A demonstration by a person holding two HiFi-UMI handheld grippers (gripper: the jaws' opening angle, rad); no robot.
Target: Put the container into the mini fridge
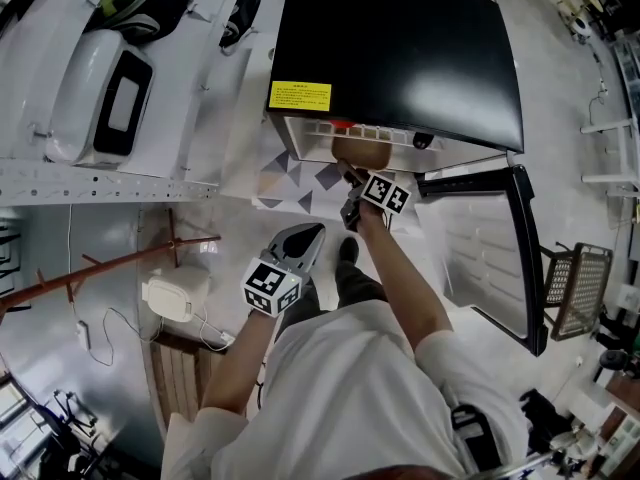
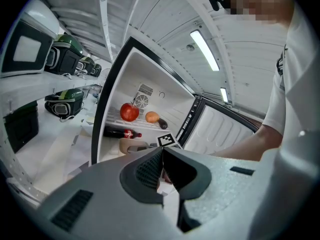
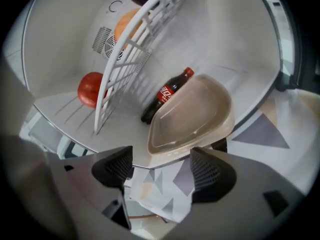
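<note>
Flat on fridge point(image 3: 60, 44) floor at front edge: container point(image 3: 192, 116), long axis parallel to bottle point(image 3: 165, 96) behind. Right gripper point(image 3: 162, 168) spread, empty, just short; left gripper point(image 2: 161, 164) closed, empty.

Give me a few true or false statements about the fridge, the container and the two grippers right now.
1. The container lies inside the fridge. True.
2. The right gripper is clamped on the container. False: its jaws stand apart, with the container just beyond them.
3. A cola bottle lies beside the container. True.
4. The fridge door is closed. False: it stands open.
5. The left gripper holds the apple. False: it is shut on nothing, and the apple sits inside the fridge.
</note>
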